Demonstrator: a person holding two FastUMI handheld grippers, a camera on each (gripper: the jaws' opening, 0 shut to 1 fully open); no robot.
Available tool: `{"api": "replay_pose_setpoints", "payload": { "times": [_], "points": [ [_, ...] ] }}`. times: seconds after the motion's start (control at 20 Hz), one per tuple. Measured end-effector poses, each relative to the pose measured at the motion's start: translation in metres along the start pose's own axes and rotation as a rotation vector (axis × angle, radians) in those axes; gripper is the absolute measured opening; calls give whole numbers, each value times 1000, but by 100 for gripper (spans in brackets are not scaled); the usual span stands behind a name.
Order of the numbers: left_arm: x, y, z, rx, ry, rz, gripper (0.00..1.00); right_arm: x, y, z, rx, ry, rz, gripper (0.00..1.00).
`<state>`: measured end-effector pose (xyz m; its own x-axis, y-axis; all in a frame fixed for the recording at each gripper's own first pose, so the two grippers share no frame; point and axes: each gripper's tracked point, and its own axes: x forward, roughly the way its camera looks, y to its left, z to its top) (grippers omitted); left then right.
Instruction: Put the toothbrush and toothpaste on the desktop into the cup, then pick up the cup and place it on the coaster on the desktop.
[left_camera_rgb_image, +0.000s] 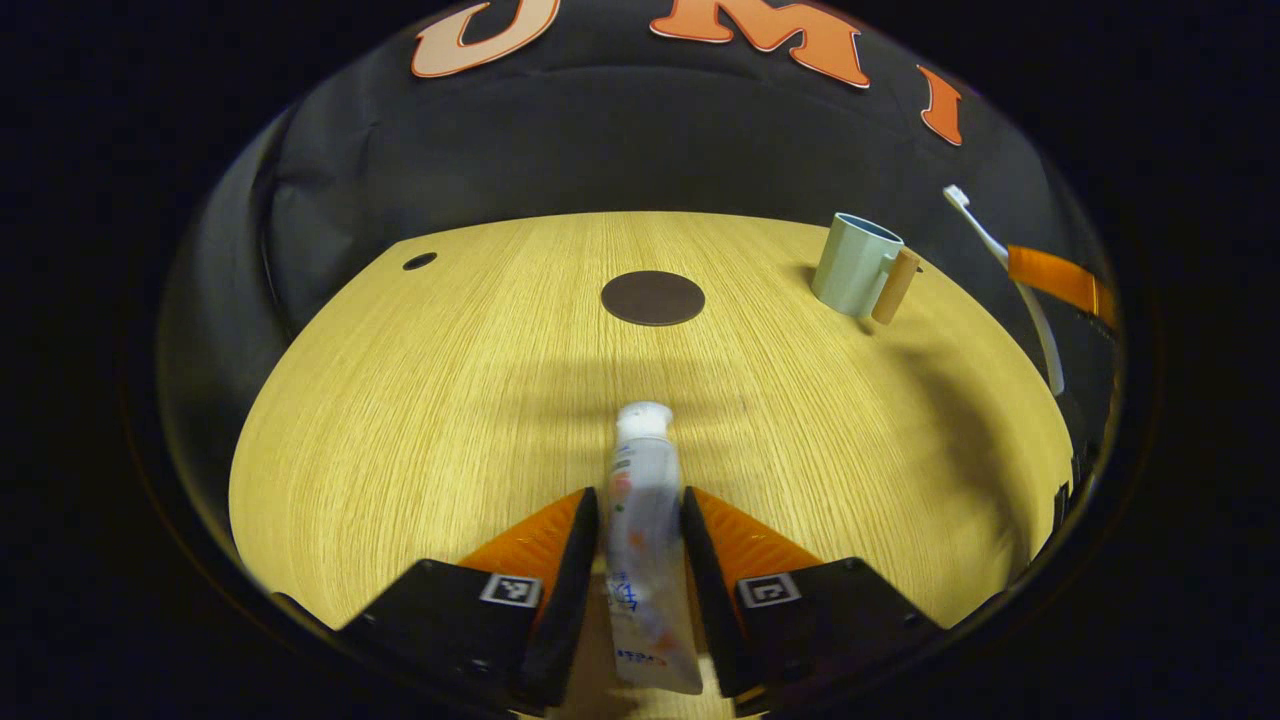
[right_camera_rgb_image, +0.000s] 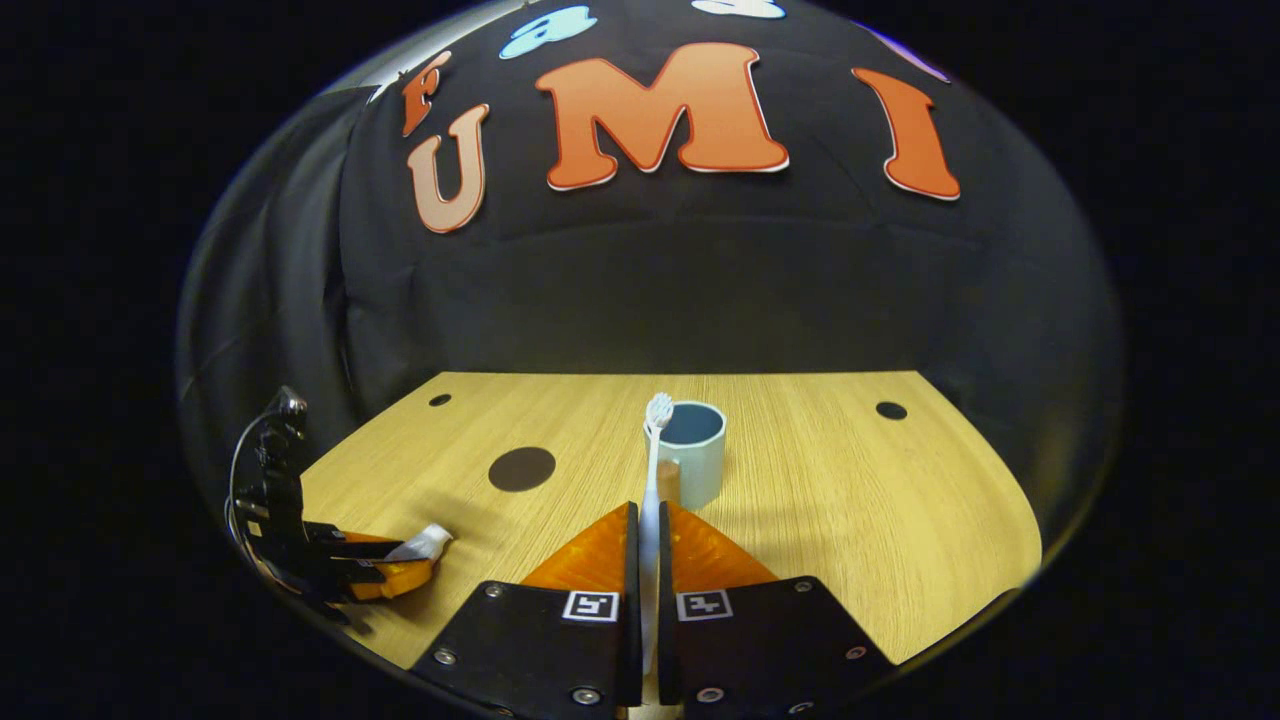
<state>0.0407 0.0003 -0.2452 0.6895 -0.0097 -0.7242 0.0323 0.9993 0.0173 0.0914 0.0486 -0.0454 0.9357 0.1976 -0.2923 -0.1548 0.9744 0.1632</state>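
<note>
In the left gripper view my left gripper is shut on a white toothpaste tube, cap pointing forward over the wooden table. A pale green cup with a tan handle stands at the far right, and a dark round coaster lies ahead. A white toothbrush hangs at the right edge in an orange finger of the other gripper. In the right gripper view my right gripper is shut on the toothbrush, bristles up, just short of the cup. The left gripper with the toothpaste sits low at the left.
The coaster lies left of the cup in the right gripper view. Small dark holes mark the table's far corners. Black cloth walls close in behind and beside the table.
</note>
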Motion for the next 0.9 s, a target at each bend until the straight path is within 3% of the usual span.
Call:
{"api": "replay_pose_setpoints", "payload": {
  "times": [0.15,0.2,0.25,0.9],
  "points": [
    [-5,-3,1,-4,-5,-12,39,8,3,17,-11,-46,11,7],
    [3,-3,1,-5,-5,-12,25,11,2,21,-10,-58,10,7],
    [2,-3,0,-7,-10,-12,22,15,1,25,-6,-73,11,7],
    [-2,6,34,-19,-115,20,22,81,-18,84,89,-413,7,7]
  ]
}}
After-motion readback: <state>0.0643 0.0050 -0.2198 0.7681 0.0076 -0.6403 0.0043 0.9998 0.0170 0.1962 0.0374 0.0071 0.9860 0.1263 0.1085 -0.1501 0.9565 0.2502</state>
